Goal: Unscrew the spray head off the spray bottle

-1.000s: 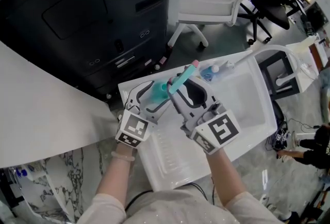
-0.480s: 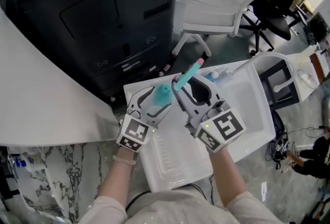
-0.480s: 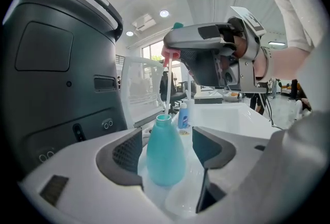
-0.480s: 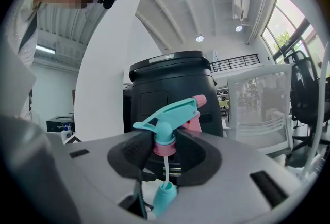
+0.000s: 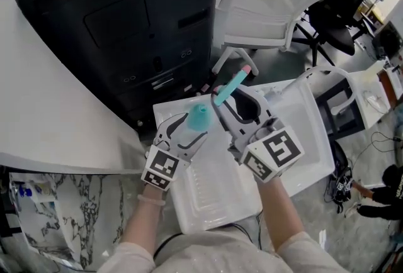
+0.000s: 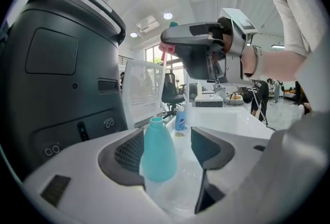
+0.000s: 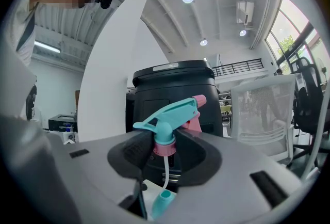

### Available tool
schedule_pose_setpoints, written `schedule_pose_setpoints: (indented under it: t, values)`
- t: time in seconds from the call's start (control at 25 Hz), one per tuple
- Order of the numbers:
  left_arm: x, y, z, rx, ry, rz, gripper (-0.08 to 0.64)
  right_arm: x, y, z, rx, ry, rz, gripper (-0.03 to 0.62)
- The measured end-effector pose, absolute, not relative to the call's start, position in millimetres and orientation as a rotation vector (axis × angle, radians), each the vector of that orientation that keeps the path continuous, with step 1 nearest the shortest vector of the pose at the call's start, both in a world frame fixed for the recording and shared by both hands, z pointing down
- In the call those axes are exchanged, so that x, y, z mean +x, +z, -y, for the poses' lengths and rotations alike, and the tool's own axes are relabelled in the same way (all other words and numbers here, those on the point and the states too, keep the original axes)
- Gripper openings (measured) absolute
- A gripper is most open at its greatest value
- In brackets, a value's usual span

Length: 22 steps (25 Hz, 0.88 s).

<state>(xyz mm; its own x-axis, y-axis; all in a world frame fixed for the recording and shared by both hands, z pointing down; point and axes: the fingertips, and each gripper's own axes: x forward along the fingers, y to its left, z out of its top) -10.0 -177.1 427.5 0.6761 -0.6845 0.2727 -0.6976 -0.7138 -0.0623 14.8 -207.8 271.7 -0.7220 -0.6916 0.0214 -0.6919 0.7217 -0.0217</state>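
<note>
The spray bottle (image 5: 199, 116), teal on top and clear below, stands upright in my left gripper (image 5: 189, 124), which is shut on its wide body. In the left gripper view the bottle (image 6: 156, 150) sits between the pads with its neck open. My right gripper (image 5: 234, 99) is shut on the spray head (image 5: 230, 88), teal with a pink nozzle, above and to the right of the bottle. In the right gripper view the pads of my right gripper (image 7: 165, 152) clamp the head's pink collar (image 7: 165, 147). Its dip tube (image 7: 165, 171) hangs down over the bottle's open neck (image 7: 164, 200).
Both grippers hover over a white tray-like tabletop (image 5: 302, 121). A large black cabinet (image 5: 126, 26) stands behind it, a white chair (image 5: 271, 1) and a black chair (image 5: 334, 20) further back. A small blue bottle (image 6: 179, 120) stands on the far side of the tray. A white curved table (image 5: 50, 114) lies left.
Both grippers have risen. The right one has lifted the spray head higher and further from the bottle's neck, so the gap between head and bottle has grown.
</note>
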Motion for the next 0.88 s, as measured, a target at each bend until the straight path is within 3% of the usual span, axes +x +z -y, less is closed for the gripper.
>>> schedule_pose_setpoints:
  t: [0.24,0.36,0.88]
  values:
    - [-19.3,415.1,170.0,2.813,0.385,1.28,0.103,20.3,261.4,199.6,1.164,0.017,2.914,0.137]
    - [-25.2,408.8,167.6,2.778,0.342,1.339,0.037,27.3,260.9,194.2,1.164,0.01,2.906,0.137]
    - [-45.9,378.1,144.3,2.679,0.186,1.544,0.006,65.7,277.0,164.3,1.171,0.015,2.856,0.137]
